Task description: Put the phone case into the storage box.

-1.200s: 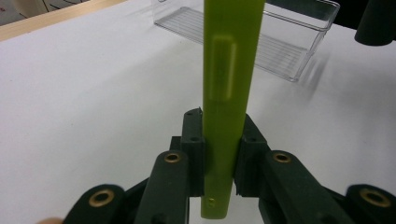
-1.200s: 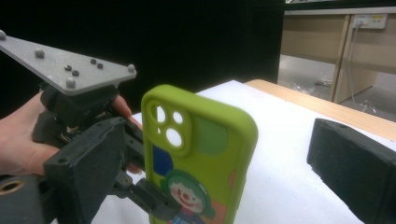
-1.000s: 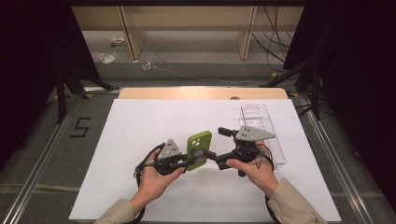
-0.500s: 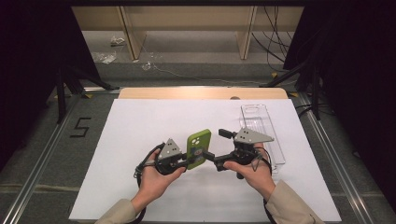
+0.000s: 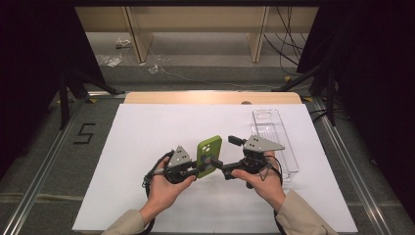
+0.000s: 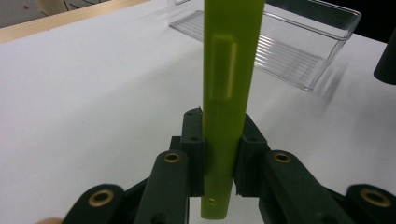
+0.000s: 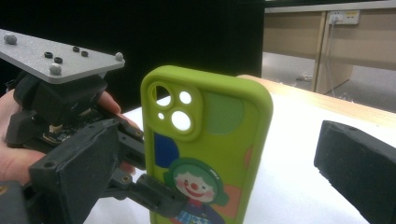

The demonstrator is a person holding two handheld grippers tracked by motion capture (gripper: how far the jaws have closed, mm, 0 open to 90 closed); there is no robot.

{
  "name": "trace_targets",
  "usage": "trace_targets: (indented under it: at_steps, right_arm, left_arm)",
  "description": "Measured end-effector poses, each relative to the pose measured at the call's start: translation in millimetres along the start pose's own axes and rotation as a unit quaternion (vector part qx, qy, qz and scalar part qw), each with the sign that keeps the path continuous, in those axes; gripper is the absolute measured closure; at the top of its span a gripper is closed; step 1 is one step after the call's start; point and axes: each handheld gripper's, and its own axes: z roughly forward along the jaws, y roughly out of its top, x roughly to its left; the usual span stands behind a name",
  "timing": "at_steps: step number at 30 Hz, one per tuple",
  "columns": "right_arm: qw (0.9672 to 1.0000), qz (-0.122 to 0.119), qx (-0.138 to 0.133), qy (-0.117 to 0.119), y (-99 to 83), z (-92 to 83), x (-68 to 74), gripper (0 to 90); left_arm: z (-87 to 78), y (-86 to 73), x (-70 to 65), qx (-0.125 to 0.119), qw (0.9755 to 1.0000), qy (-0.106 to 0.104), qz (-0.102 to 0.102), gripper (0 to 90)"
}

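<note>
The green phone case [image 5: 209, 154] stands upright above the white desk [image 5: 147, 147], clamped across its thin edge near the bottom by the left gripper [image 6: 218, 163], whose pads press both faces. Held that way, its printed back with the clown figure and camera cut-outs faces the right gripper [image 5: 222, 169]. That gripper's jaws stand apart with nothing between them, one close to the case, probably lining up to take it. A clear plastic tray [image 5: 274, 142] lies well beyond, likely the destination.
</note>
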Motion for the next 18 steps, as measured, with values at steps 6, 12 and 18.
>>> trace_targets:
  at_steps: [6,12,18]
  right_arm:
    - [1.0,0.005,-0.002,-0.003,-0.4,1.5,0.2,1.9]
    - [0.9999,0.007,-0.005,-0.015,0.0,2.3,1.0,2.1]
    - [0.9998,0.005,-0.006,-0.016,0.4,5.9,3.7,2.3]
  left_arm:
    - [2.0,1.6,-1.5,-0.003,1.0,-0.001,0.001,76.9]
    - [3.8,3.0,-3.9,-0.002,1.0,0.0,0.004,76.9]
    - [4.8,4.1,-4.1,-0.005,1.0,0.002,0.002,76.9]
